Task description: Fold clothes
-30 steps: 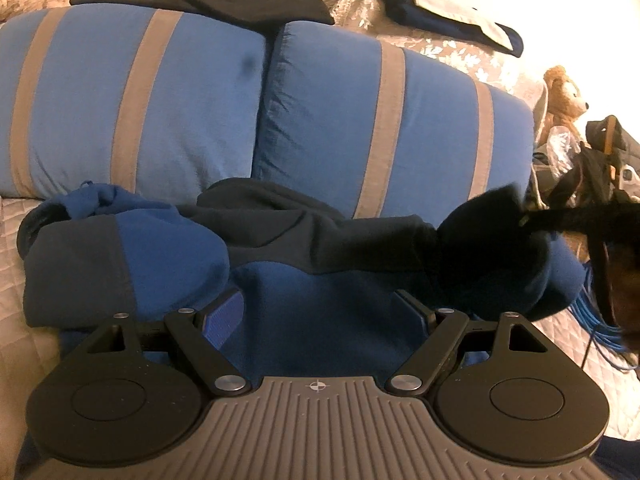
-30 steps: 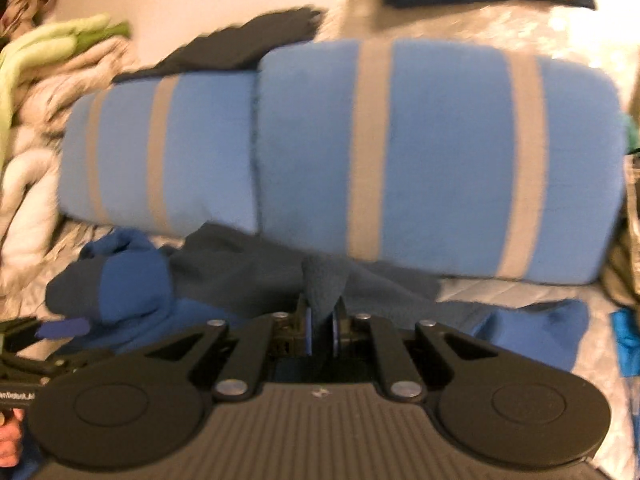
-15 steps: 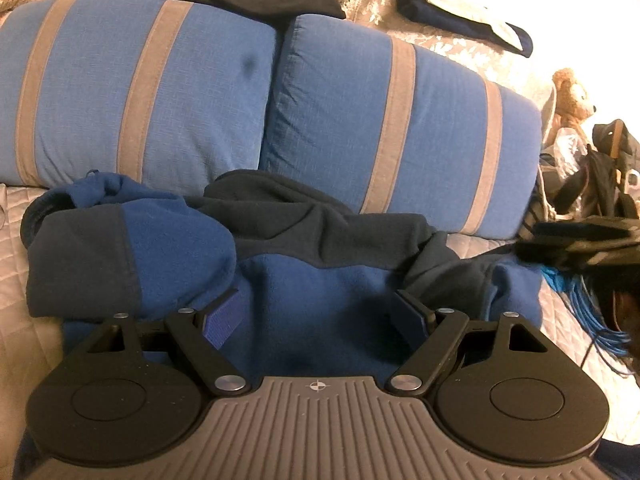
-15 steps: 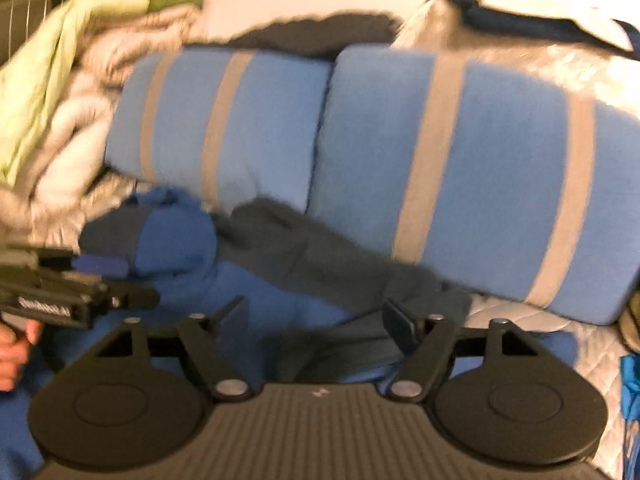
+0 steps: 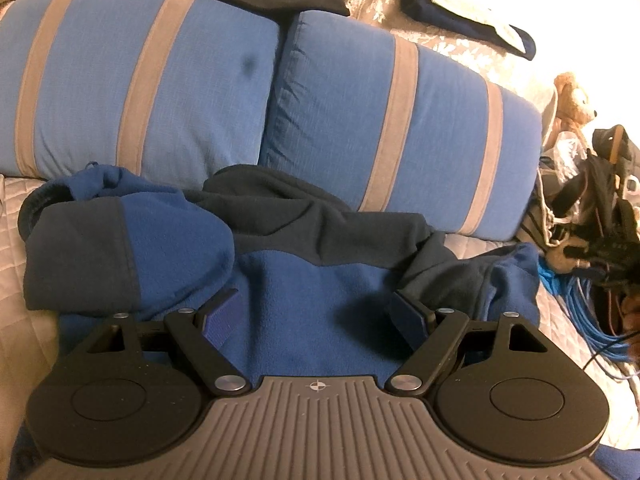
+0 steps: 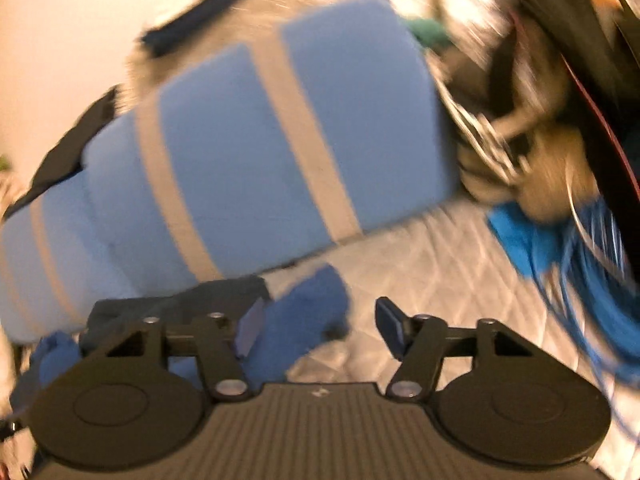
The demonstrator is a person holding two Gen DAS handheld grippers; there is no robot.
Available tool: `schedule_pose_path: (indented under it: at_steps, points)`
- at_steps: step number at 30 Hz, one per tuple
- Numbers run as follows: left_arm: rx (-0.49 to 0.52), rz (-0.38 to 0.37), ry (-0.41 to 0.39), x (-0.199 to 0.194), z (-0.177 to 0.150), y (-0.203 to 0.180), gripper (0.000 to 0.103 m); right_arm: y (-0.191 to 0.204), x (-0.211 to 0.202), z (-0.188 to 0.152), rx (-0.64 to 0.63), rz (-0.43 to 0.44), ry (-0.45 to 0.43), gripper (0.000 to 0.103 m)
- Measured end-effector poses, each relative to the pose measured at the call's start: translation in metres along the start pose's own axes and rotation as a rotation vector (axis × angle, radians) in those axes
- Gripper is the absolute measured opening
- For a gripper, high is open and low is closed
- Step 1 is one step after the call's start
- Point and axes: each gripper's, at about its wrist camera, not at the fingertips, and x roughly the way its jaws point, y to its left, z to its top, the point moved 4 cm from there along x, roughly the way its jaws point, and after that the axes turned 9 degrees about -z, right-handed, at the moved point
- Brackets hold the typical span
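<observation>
Left wrist view: my left gripper (image 5: 316, 316) hangs with jaws wide apart, gripping nothing, over the soft blue and charcoal fleece jacket (image 5: 320, 292), rumpled on the quilted bedspread (image 5: 16, 312) against plump striped pillows (image 5: 400, 128).

Right wrist view, blurred: my right gripper (image 6: 320, 324), jaws closing, unclamped; the jacket's blue sleeve (image 6: 308, 312) lies between them.

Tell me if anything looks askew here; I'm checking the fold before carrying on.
Yes. The blue fleece is not flat: its left sleeve lies bunched in a lump, and the right sleeve is crumpled beside the striped cushions. The dark collar band is rumpled too. A tangle of blue cable spills onto the bed's right edge.
</observation>
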Motion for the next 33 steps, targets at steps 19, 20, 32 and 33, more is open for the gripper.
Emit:
schedule_pose_path:
  at_steps: [19, 20, 32, 33]
  points:
    - [0.013, 0.018, 0.043, 0.011, -0.004, -0.001, 0.081, -0.046, 0.093, -0.045, 0.537, 0.400, 0.106, 0.048]
    - [0.015, 0.018, 0.044, 0.011, -0.004, -0.002, 0.081, -0.044, 0.094, -0.044, 0.548, 0.420, 0.103, 0.048]
    - [0.022, 0.027, 0.053, 0.013, -0.006, -0.005, 0.081, -0.034, 0.108, -0.035, 0.631, 0.475, 0.141, 0.017]
    - [0.022, 0.027, 0.053, 0.013, -0.006, -0.005, 0.081, -0.034, 0.108, -0.031, 0.613, 0.439, 0.149, 0.015]
